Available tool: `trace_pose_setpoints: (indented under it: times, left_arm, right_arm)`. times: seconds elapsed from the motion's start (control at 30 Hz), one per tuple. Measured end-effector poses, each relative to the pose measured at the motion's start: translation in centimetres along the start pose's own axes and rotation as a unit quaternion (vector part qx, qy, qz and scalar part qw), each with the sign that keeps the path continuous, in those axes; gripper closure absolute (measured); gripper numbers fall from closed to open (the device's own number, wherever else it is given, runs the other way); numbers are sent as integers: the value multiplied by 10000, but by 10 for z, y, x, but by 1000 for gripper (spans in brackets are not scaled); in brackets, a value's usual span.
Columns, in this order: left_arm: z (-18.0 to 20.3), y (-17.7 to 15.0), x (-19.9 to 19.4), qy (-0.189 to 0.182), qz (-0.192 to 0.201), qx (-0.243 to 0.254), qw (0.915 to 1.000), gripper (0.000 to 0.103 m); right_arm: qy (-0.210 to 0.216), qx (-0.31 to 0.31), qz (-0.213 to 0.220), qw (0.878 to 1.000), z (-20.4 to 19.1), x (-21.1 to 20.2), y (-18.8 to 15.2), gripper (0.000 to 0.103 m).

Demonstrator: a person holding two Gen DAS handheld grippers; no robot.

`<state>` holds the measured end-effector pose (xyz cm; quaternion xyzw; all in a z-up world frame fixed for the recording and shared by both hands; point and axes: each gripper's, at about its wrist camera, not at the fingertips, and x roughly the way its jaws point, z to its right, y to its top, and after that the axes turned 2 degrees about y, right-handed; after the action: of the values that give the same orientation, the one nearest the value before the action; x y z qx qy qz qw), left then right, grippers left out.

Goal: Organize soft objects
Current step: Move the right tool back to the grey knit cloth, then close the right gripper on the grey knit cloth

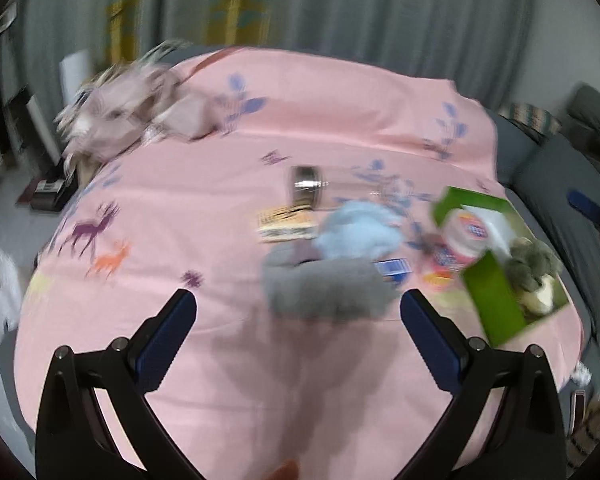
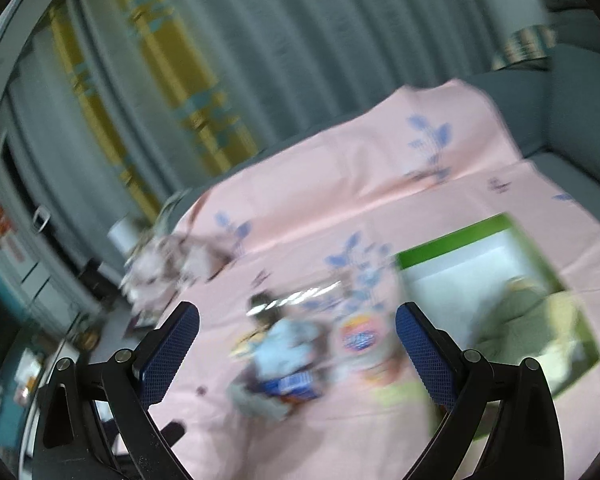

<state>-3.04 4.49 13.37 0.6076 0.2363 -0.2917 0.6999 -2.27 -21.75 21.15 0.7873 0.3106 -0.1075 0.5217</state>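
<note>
Both sets of tongs stand wide apart and hold nothing: I see my left gripper and my right gripper empty above the pink sheet. Just ahead of the left tongs, nearer the right-hand finger, lies a grey soft cloth, with a light blue soft item touching its far side. Further right sits a green box holding a grey plush toy. Beyond the left finger, well apart, lies a pale bundle. Both views are blurred.
</note>
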Motion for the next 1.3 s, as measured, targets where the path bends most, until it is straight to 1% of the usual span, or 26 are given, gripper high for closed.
trace_pose_setpoints:
  times: [0.13,0.23,0.33,0.47,0.57,0.6,0.63,0.67,0.73,0.77,0.8,0.83,0.97,1.03,1.07,1.2,1.3]
  left_arm:
    - [-44,-9,22,10,-276,-720,9970,1]
    - [-65,-15,39,79,-549,-1087,9925,3]
    - [-74,-18,48,37,-783,-1258,9890,3]
    - [-81,-19,45,163,-740,-1361,9878,3]
    - [-82,-18,41,129,-680,-1334,9886,3]
    - [-83,-17,40,130,-661,-1333,9888,3]
    - [-85,-17,39,163,-642,-1333,9889,3]
    - [-86,-18,38,201,-631,-1330,9889,3]
    - [-90,-17,38,256,-597,-1335,9889,3]
    - [-91,-17,37,265,-587,-1340,9889,3]
    - [-93,-17,37,271,-578,-1342,9889,3]
    - [-94,-17,36,285,-558,-1334,9891,3]
    - [-99,-17,34,381,-522,-1326,9891,3]
    - [-102,-17,32,356,-519,-1365,9886,3]
    - [-104,-17,32,343,-518,-1382,9885,3]
    - [-110,-18,30,360,-538,-1459,9872,3]
    - [-115,-19,29,366,-560,-1536,9859,3]
  right_arm:
    - [67,-401,-604,9973,-38,44,-22,4]
    - [-71,-721,-1028,9921,-56,77,-42,4]
    - [-180,-1025,-1403,9846,-69,114,-65,4]
    - [-196,-1362,-1728,9753,-80,149,-85,6]
    - [-441,-1744,-1877,9656,-86,171,-101,15]
    - [-512,-1816,-1940,9627,-85,178,-107,23]
    - [-551,-1858,-2007,9603,-84,183,-109,38]
    - [-598,-1895,-2086,9576,-82,188,-113,47]
    - [-727,-2045,-1987,9557,-80,189,-115,82]
    - [-688,-2094,-2019,9543,-81,187,-115,87]
    - [-530,-2047,-2187,9526,-81,184,-115,88]
    - [-320,-1954,-2270,9535,-80,178,-113,90]
    - [196,-1960,-2229,9547,-93,148,-108,91]
    - [552,-1945,-2256,9530,-102,129,-105,91]
    - [654,-1971,-2261,9517,-106,122,-105,91]
    - [1015,-2167,-2327,9426,-119,98,-108,91]
    - [1270,-2115,-2644,9323,-123,105,-118,91]
